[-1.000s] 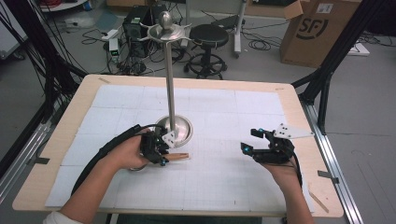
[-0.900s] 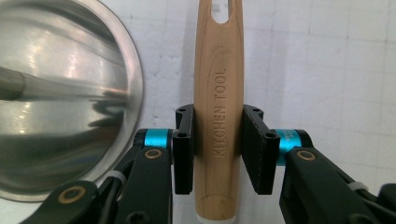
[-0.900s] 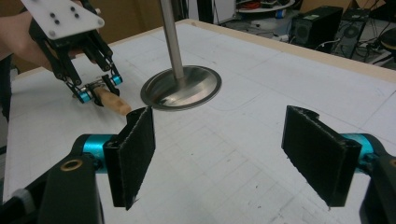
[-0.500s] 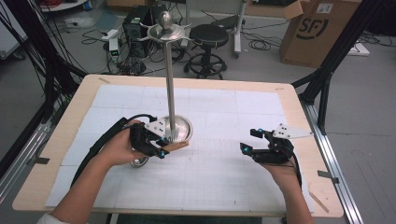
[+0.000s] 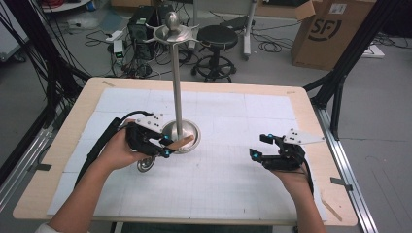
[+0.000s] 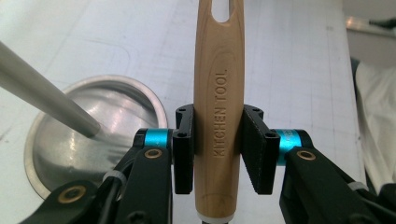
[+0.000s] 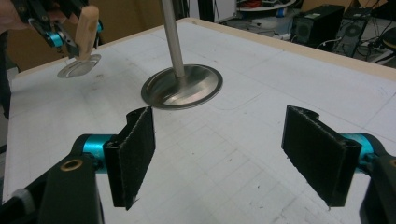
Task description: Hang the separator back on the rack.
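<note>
Two grippers work over the table. At the left, the left gripper clamps the wooden handle of a kitchen utensil stamped KITCHEN TOOL, lifted just beside the round base of the tall steel hanging stand; its metal head hangs low, near the mat. Likely the slotted handle end must reach a hook up top, so raise it steadily, clear of the pole. Farther right, the right gripper sits with jaws wide, holding nothing.
</note>
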A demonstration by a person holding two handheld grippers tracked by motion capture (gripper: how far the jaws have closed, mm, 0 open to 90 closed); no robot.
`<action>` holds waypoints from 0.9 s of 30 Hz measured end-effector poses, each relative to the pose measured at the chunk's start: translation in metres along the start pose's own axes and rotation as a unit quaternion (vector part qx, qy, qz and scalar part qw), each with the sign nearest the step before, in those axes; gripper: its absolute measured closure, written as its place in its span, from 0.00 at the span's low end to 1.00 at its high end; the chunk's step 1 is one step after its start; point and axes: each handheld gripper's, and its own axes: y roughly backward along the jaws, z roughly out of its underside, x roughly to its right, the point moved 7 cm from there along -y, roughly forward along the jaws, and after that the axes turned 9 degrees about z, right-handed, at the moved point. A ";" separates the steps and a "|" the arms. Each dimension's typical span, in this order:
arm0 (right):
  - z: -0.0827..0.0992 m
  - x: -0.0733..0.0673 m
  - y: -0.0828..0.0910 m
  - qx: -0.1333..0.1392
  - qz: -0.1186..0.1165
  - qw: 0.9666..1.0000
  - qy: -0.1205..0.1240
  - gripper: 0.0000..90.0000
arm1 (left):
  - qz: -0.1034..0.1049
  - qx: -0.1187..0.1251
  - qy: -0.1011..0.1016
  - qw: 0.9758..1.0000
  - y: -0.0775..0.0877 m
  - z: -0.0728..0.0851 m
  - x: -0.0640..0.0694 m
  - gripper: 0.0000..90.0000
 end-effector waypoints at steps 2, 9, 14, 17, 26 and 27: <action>0.000 0.000 0.000 0.000 0.000 1.000 0.000 0.28 | -0.003 0.023 0.005 1.000 0.004 -0.003 -0.001 0.75; 0.000 0.001 0.000 0.000 0.001 1.000 0.001 0.28 | -0.036 0.072 0.018 0.997 0.017 -0.005 -0.003 0.75; 0.000 0.000 0.000 0.000 0.001 1.000 0.001 0.28 | -0.042 0.120 0.026 0.991 0.024 0.000 -0.005 0.75; 0.000 0.000 0.000 0.000 0.000 1.000 0.001 0.28 | -0.044 0.126 0.031 0.991 0.026 0.002 -0.005 0.75; 0.000 0.000 -0.001 -0.001 -0.002 1.000 0.003 0.28 | -0.038 0.139 0.026 0.989 0.028 0.001 -0.004 0.75; 0.000 0.000 -0.001 0.000 -0.002 1.000 0.003 0.28 | -0.038 0.141 0.025 0.989 0.029 0.001 -0.004 0.75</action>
